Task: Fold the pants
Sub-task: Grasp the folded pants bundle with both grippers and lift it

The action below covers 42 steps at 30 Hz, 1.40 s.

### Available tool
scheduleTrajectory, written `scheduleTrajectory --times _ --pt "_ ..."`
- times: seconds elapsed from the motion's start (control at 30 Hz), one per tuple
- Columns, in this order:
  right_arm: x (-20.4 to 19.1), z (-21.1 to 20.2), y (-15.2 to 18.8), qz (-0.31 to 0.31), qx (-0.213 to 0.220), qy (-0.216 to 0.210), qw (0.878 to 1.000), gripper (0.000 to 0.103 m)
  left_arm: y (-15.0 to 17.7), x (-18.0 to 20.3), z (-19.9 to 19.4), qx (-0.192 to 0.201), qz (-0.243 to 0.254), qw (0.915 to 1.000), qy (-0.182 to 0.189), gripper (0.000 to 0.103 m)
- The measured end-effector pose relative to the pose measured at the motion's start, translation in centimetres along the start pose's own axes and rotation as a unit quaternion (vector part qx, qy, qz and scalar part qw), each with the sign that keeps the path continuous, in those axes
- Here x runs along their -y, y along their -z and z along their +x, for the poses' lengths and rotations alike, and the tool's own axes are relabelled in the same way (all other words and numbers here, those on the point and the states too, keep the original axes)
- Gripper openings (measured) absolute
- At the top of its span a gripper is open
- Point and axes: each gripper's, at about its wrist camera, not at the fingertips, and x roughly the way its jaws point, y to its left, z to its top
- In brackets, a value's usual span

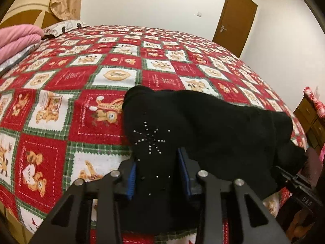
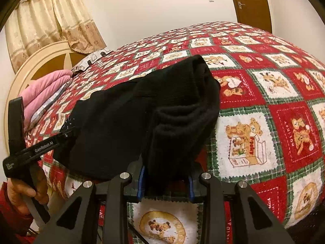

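Black metal fingers of the left gripper, each lined with a blue ribbed pad, fill the bottom of the left wrist view. Its jaws are partly closed and pinch a fold of one pair of black knit pants, which carries a starburst of small silver studs just beyond the fingertips. From this grip the pants stretch away to the right along the near edge of one bed, covered by a red, white and green checked bedspread with teddy bear prints. At the lower right corner the second gripper meets the far end of the fabric. One folded pink quilt lies at the bed's far left corner, and one brown wooden door stands in the back wall.

Seen from the right wrist, the right gripper, with the same blue pads, is partly closed and clamped on a thick bunched end of the pants, directly ahead of its fingers. The cloth runs left to the left gripper, held by a hand at the lower left edge. Bedspread surrounds the pants, and cream patterned curtains hang behind.
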Motion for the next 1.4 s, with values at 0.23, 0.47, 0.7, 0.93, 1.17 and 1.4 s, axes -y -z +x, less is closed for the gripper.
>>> scheduleTrajectory --times 0.23,0.47,0.7,0.93,1.17,1.4 --pt "1.5 0.5 0.2 0.048 -0.003 -0.036 0.998 0.037 0.1 0.0 0.5 -0.001 -0.018 0.9998 0.012 0.059" --pt "0.0 0.3 -0.2 0.008 -0.002 -0.006 1.000 0.033 -0.2 -0.4 0.0 0.005 -0.036 0.9981 0.049 0.021" --pt "-2.4 -1.0 -0.9 -0.040 0.027 0.035 0.998 0.031 -0.7 0.9 -2.2 0.043 0.004 0.9986 0.030 0.021" --pt "-3.8 -2.0 -1.5 -0.053 0.042 0.022 0.997 0.031 -1.3 0.8 -3.7 0.060 0.012 0.9979 0.022 0.021" --pt "-4.4 -1.7 -1.1 -0.058 0.036 0.013 0.998 0.031 -1.4 0.2 -4.2 0.059 0.022 0.9980 -0.003 0.021" --pt "-4.3 -1.8 -1.2 -0.052 0.036 0.009 0.998 0.031 -1.1 0.4 -4.4 0.059 0.028 0.9978 -0.005 0.021"
